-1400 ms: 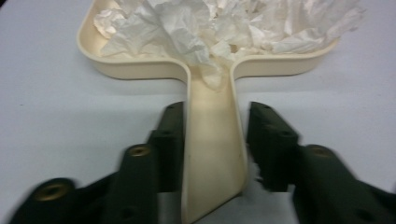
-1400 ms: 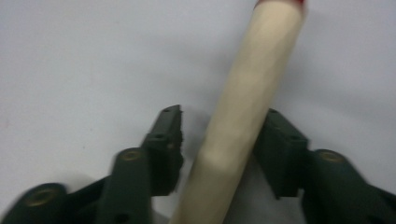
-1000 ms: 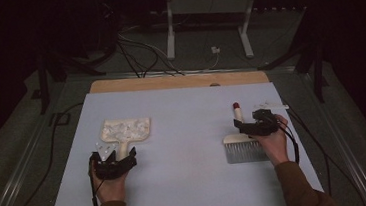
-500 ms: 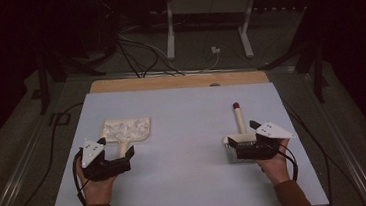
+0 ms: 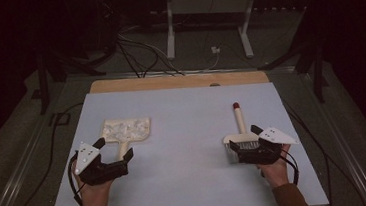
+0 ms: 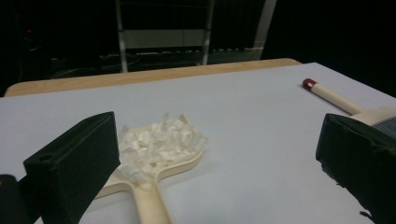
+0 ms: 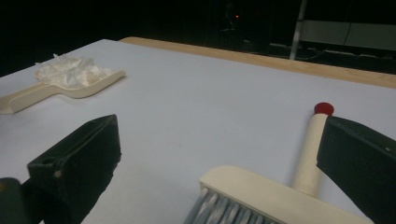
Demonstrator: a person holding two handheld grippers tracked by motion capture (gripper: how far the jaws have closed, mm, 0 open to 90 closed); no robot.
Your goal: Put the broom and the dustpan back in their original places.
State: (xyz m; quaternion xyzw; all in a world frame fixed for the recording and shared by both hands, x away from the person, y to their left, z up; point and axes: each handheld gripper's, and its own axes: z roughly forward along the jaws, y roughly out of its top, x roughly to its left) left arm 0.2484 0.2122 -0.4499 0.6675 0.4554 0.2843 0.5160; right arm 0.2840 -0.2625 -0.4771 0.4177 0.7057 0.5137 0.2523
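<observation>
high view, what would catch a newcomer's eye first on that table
First the cream dustpan heaped with white scraps, lying left of middle on the pale table. Opposite it, on the right, lies a cream brush with a red-tipped handle pointing away from the person. An open claw sits just short of each: the left claw by the dustpan's handle, the right claw at the bristles.

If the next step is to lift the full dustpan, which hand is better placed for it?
The left. Its claw stands open right at the dustpan handle, with the scraps just ahead. The right claw is open beside the brush, across the table.
</observation>
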